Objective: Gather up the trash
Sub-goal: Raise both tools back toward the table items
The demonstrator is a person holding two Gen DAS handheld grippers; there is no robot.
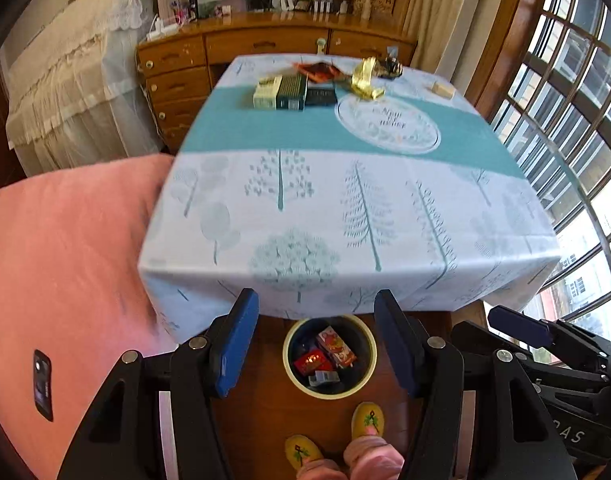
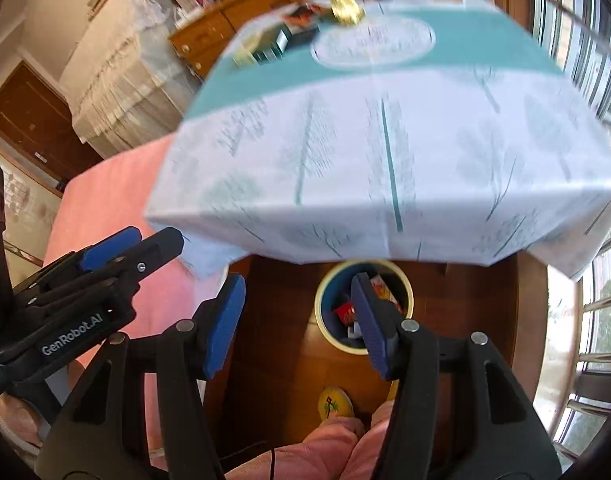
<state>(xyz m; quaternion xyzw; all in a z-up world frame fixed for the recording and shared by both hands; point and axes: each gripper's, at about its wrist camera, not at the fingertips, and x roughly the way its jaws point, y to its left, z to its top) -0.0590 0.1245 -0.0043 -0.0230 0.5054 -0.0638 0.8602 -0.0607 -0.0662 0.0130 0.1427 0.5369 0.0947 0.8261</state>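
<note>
Down on the wooden floor, just past the table's (image 1: 385, 240) near edge, a round bin (image 1: 328, 354) holds red and white wrappers. Both grippers hang above it with jaws standing apart and nothing between them: left gripper (image 1: 317, 344), right gripper (image 2: 295, 322). White lettering reading "GenRobot.AI" shows on the left gripper's body in the right wrist view. More trash lies at the table's far end: a gold wrapper (image 1: 365, 78), small boxes (image 1: 281, 92); their print is too blurred to read

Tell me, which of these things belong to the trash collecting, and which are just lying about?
Belong to the job:
- bin on the floor
- gold wrapper
- red wrapper
- small boxes

Just lying about:
- phone
- pink bedcover
- wooden dresser
</note>
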